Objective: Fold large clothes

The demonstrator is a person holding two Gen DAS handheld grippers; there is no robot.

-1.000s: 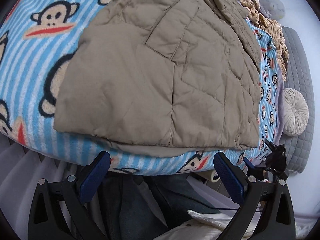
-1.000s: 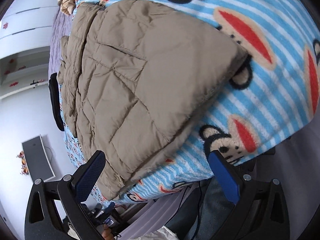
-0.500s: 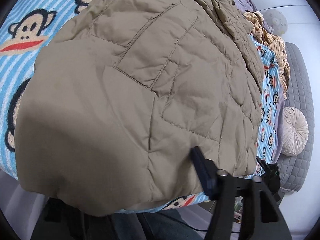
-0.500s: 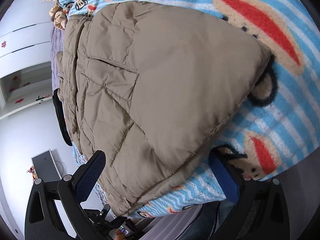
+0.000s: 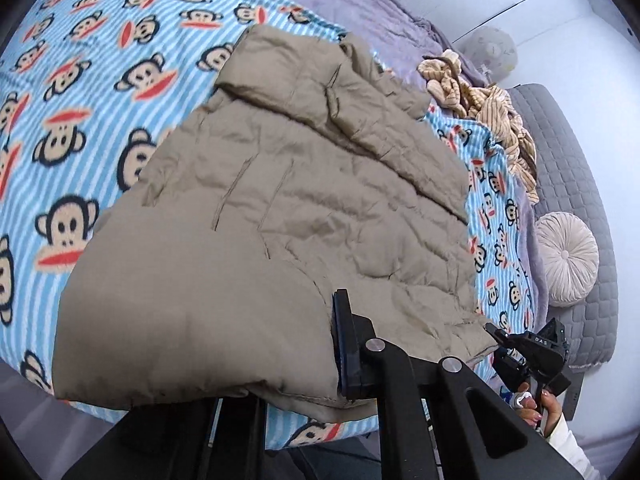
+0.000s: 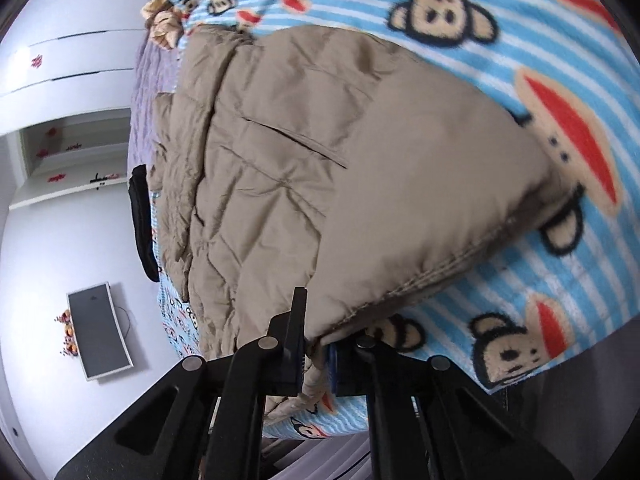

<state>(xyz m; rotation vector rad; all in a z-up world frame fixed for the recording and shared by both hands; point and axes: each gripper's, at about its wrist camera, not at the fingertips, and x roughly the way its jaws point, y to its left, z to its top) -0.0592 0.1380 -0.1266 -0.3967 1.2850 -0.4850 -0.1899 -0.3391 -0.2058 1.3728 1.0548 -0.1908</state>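
Right gripper (image 6: 314,354) has its jaws pinched shut on the near hem of the jacket (image 6: 320,168), fabric squeezed between them. Left gripper (image 5: 304,360) bites the same near edge: one finger shows, the other sits under the cloth. The jacket spreads away over the monkey blanket (image 5: 100,80). Beyond, the other gripper reads "DAS".

Home bedroom: bed with monkey-print blanket (image 5: 100,80), round cushion (image 5: 566,264), white wardrobe (image 6: 60,60).
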